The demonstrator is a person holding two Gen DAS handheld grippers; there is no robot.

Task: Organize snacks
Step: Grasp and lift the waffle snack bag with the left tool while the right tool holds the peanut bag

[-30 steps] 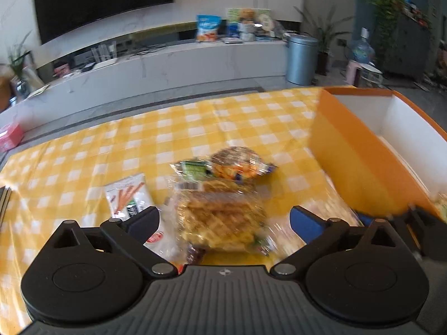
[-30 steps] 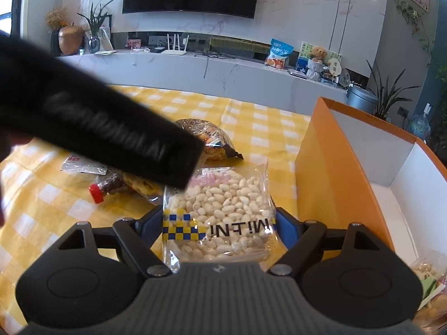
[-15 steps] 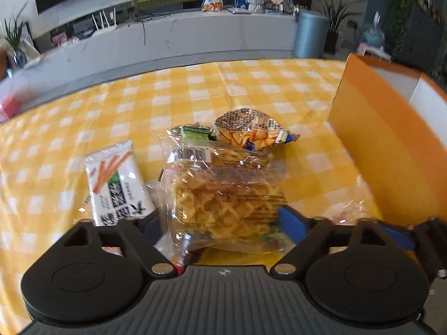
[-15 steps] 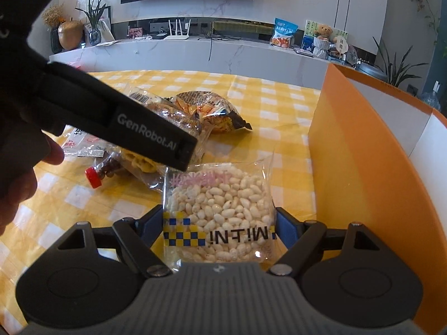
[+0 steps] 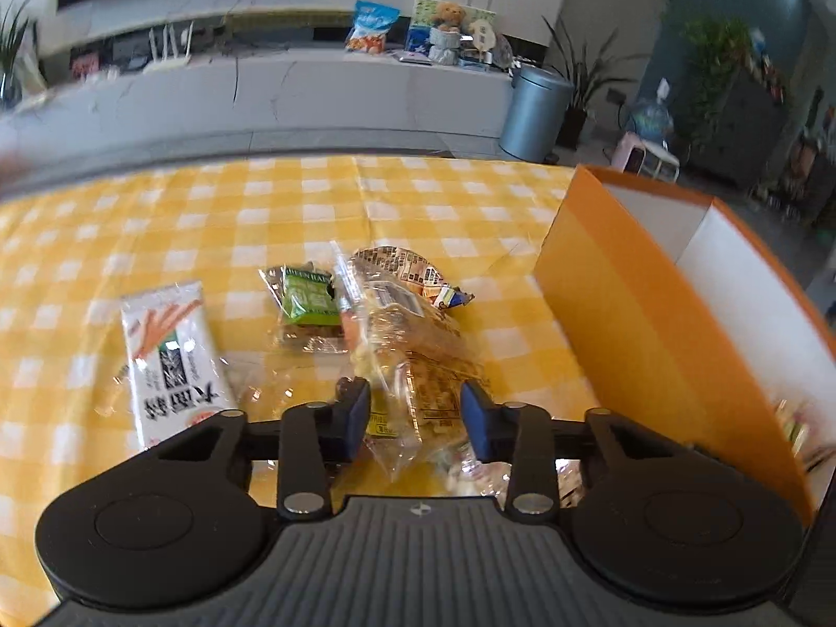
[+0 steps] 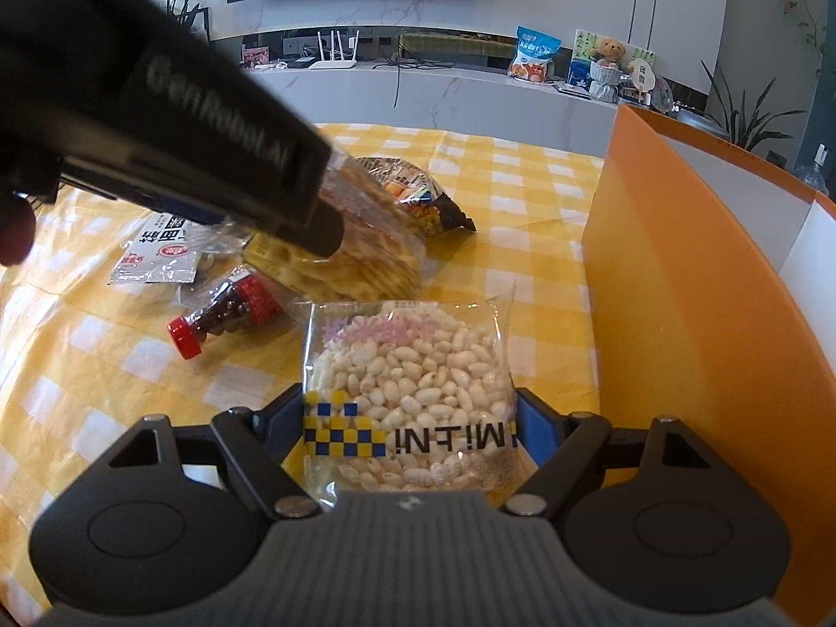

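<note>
The left gripper (image 5: 415, 415) is closing its jaws, a second ago wide apart, on the waffle bag (image 5: 413, 366) between them, readying it for the orange box (image 5: 653, 324) at its right.

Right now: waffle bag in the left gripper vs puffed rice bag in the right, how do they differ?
1. The waffle bag holds golden gridded pieces; the puffed rice bag holds small pale grains.
2. The waffle bag is crumpled and tilted up off the tablecloth; the puffed rice bag sits flat and square.
3. The left gripper is closing narrow on the waffle bag; the right gripper spans the rice bag's full width.

Both are clear plastic.
</note>
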